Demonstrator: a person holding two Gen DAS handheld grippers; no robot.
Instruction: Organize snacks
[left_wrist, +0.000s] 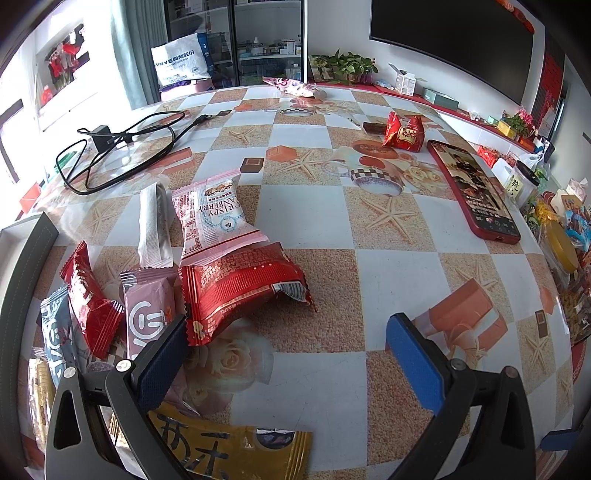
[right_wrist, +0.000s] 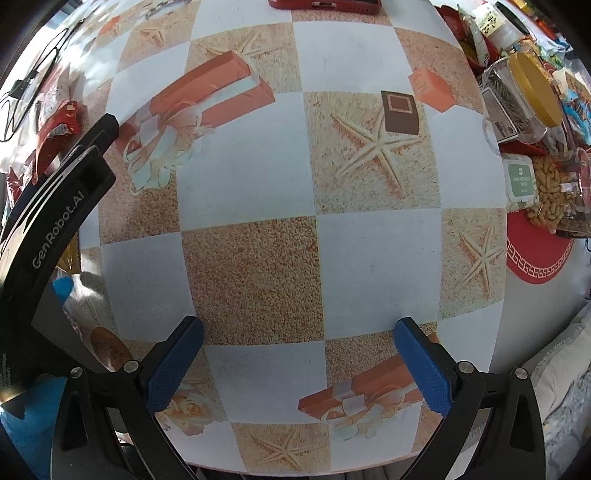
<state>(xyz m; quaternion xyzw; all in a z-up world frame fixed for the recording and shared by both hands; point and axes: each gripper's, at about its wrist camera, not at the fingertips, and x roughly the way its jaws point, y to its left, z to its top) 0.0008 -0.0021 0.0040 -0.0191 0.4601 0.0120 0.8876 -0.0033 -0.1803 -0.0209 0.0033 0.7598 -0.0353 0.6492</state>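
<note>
My left gripper hangs with its fingers spread wide and nothing between them, low over the checkered tablecloth. The loose snacks sit ahead and to its left: a big red packet, the pink cranberry crisp packet lying partly under it, a mauve packet, a small red packet and a gold packet right below my fingers. My right gripper is also spread and empty, over bare cloth, with the peanut bag and yellow-lidded jar off to its right. I think the risk is the overlap: closing on the big red packet could drag the cranberry one along, and the slick wrappers may slip from my pads.
</note>
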